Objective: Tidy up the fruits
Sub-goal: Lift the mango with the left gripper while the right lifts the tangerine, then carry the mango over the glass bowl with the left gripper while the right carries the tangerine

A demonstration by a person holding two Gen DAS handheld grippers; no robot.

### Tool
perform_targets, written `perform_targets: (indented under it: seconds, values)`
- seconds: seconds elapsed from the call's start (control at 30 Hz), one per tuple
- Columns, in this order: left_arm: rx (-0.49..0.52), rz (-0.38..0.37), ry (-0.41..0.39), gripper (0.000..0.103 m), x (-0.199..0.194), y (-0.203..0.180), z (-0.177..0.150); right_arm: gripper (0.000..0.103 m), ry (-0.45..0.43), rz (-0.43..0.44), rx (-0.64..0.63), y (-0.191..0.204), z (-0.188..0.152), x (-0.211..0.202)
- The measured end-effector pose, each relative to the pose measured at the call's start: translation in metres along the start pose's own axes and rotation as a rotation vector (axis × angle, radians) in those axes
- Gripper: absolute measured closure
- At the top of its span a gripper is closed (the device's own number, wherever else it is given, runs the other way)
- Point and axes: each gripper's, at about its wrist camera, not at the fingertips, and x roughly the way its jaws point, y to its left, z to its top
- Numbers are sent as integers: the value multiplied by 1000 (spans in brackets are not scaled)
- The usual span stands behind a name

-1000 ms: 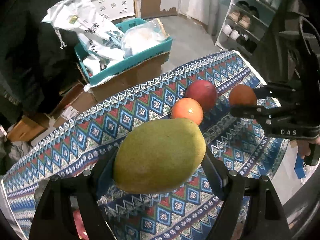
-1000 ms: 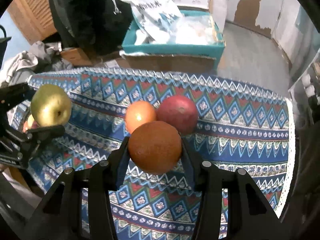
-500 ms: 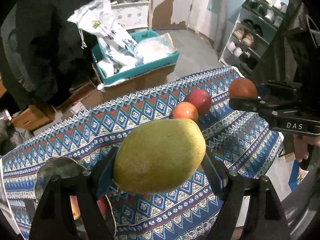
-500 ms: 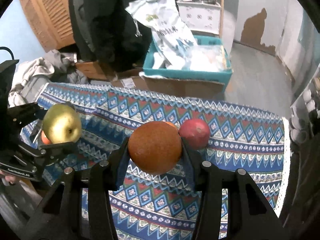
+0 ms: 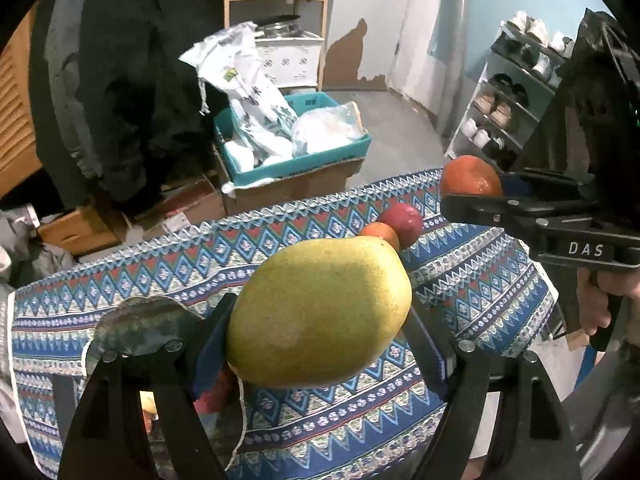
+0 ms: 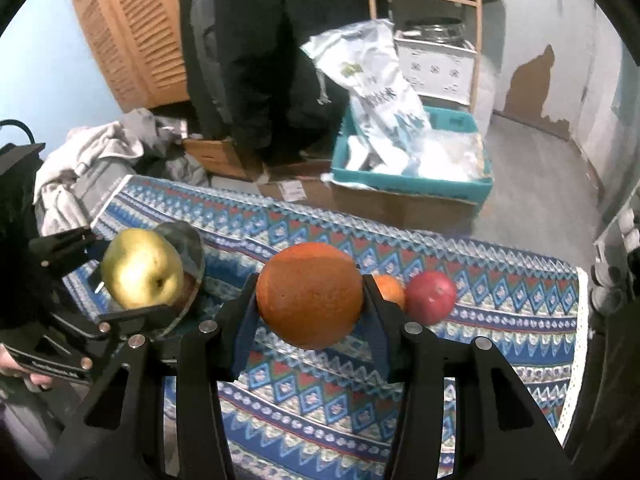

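Currently a yellow-green pear (image 5: 320,312) is clamped between the closed fingers of the left gripper (image 5: 320,344) and is carried in the air above the near left part of the patterned tablecloth (image 5: 460,280). A dark glass bowl (image 5: 140,324) sits at the table's near left corner, just under and left of the pear; red and yellow fruit can be glimpsed inside it, mostly hidden by the fingers. The pear is presumably held over this bowl because fruit is being gathered there.

An orange (image 6: 310,296) is pinched by the right gripper (image 6: 310,308), its fingers closed on both sides of the fruit, also off the cloth and near the middle of the table. It is judged to be waiting its turn for the same bowl, held high so the fruit below is cleared.

A smaller orange (image 6: 390,290) and a red apple (image 6: 432,296) are left touching each other toward the far right edge of the table, not yet collected.

Compared with a second ago, both grippers have been raised and pulled back: more of the room is seen, the two loose fruits look smaller and farther, and the bowl, absent from the left view then, is now in frame. Both grips are unchanged.
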Motion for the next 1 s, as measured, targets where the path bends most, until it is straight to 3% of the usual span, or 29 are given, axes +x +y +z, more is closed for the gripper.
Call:
perform_targets:
  seconds: [0.5, 1.0]
  values:
    - [-135, 40, -29, 21, -28, 54, -33, 55, 33, 112, -72, 71, 25, 29]
    - [-323, 106, -17, 21, -36, 128, -78, 55, 132, 206, -89, 135, 47, 93]
